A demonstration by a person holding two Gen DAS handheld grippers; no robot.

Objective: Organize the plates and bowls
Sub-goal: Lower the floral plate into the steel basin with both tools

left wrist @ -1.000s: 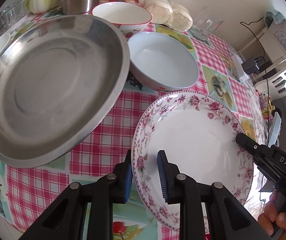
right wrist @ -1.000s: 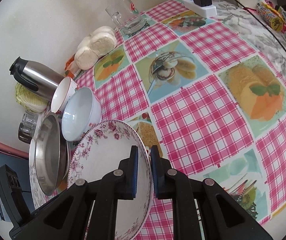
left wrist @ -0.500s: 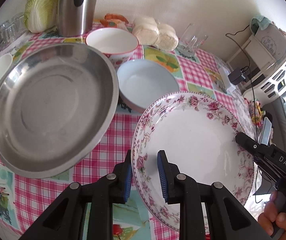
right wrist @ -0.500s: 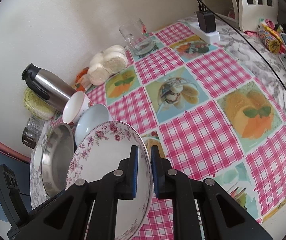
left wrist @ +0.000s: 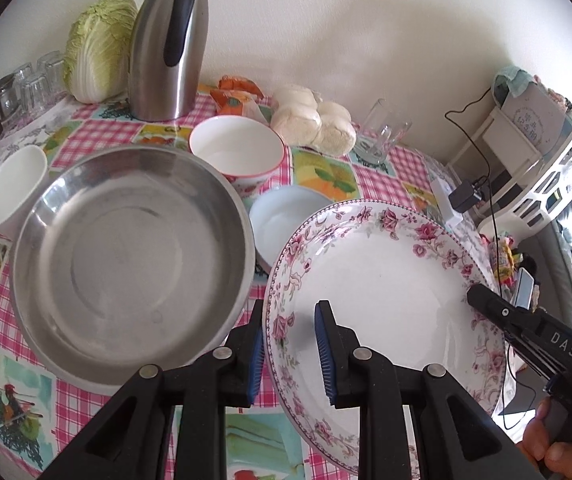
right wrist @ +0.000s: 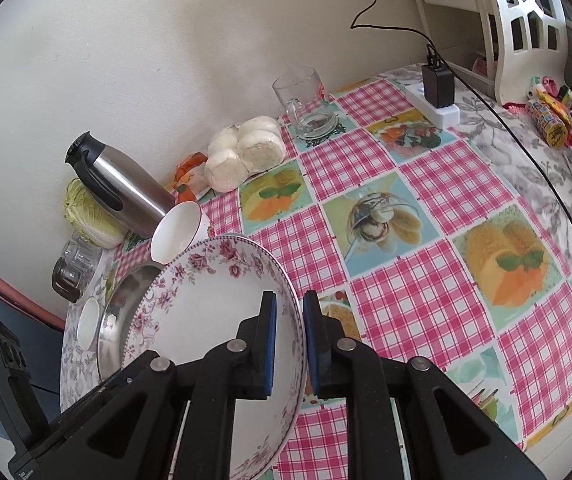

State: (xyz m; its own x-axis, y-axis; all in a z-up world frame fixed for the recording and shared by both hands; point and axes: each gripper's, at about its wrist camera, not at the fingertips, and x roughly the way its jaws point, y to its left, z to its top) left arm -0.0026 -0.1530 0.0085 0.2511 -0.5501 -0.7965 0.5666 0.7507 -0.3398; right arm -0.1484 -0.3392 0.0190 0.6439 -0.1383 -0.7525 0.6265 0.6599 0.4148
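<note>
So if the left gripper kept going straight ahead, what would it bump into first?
The left gripper is clamped on the floral plate, so the plate leads. Straight ahead, its far rim would probably meet the pale blue bowl first, though depth is hard to judge.

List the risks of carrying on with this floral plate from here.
1. Both grippers, left and right, pinch only the thin rim of the floral plate; uneven pulling could twist it loose or chip it.
2. The plate is tilted and off the table, so a slip would probably drop it onto the light blue bowl or the steel pan.
3. Swinging it left may clip the pan's raised rim.
</note>
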